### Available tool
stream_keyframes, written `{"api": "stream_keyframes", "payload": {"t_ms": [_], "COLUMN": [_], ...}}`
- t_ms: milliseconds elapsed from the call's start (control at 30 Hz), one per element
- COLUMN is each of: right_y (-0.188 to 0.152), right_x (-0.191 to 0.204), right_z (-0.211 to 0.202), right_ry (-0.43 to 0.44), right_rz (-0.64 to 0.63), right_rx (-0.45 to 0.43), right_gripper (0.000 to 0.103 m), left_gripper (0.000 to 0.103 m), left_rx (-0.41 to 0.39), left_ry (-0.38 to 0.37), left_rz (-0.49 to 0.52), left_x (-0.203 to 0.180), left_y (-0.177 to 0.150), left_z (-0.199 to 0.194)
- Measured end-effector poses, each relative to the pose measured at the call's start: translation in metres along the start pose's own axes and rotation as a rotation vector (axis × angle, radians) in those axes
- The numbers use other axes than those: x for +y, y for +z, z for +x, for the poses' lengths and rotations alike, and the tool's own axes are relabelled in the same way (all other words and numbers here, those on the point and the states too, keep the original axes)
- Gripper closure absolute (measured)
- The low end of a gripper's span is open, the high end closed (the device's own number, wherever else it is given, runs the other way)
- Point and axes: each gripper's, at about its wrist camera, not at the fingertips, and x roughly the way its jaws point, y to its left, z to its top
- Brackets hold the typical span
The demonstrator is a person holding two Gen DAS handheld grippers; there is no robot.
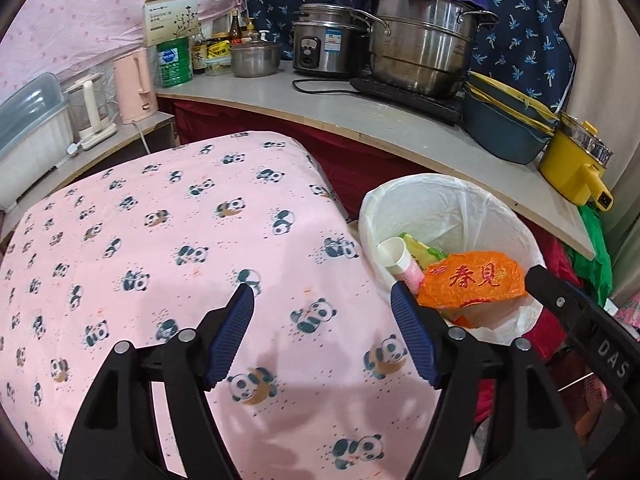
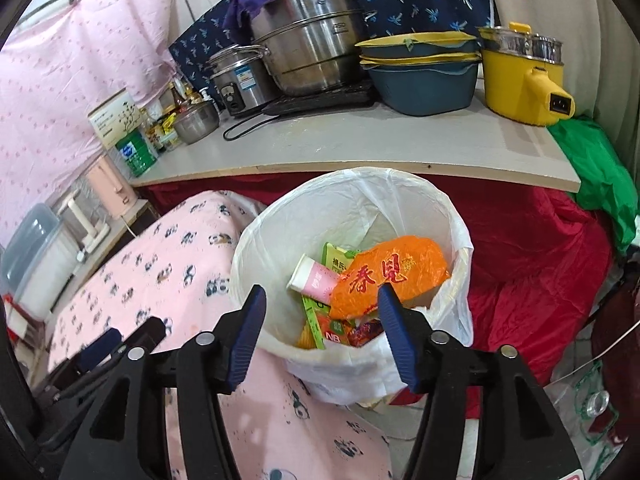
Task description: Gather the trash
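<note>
The left gripper (image 1: 322, 304) hangs over the pink panda cloth (image 1: 160, 240), near the cloth's right edge; its jaws stand apart and nothing is between them. The right gripper (image 2: 320, 300) is above the near rim of the trash bin (image 2: 400, 188), also with its jaws apart and empty. The bin has a white plastic liner and stands just beside the right edge of the panda cloth, in front of the counter (image 2: 360, 148). Inside the bin lies an orange plastic bag (image 2: 396, 276) with red characters, on top of the other trash. At its left side a pink and white paper cup (image 2: 316, 276) lies on its side, and green snack wrappers (image 2: 336, 256) show behind and under it. On the counter stand steel pots (image 2: 308, 56), stacked blue basins (image 2: 424, 76) and a yellow electric pot (image 2: 516, 80).
</note>
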Motion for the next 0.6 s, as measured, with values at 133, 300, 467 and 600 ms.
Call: {"api": "stream_keyframes", "payload": {"t_ms": [133,300,467,600], "right_y": [-0.012,-0.026,-0.037,-0.044], "right_x": [0.004,0.009,0.007,0.001], "right_z": [-0.009,-0.023,-0.036,-0.043], "right_ry": [-0.009,-0.031,-0.043,-0.057], "right_rz": [-0.032,-0.084,-0.101,-0.088], "right_rx": [0.013,0.013,0.019,0.025], "right_gripper": [0.036,0.027,0.023,0.02], "left_gripper": [0.034,0.028,0.028,0.028], "left_rx": [0.003,-0.012,-0.025,-0.027], "left_ry": [0.028,0.057,0.062,0.068], "left_rz": [0.013,0.004,0.002,0.01], "left_x": [0.003,0.007,0.01,0.009], "left_y": [-0.011,-0.021,-0.029,-0.036], "left_z": [-0.007,-0.019,-0.031,-0.038]}}
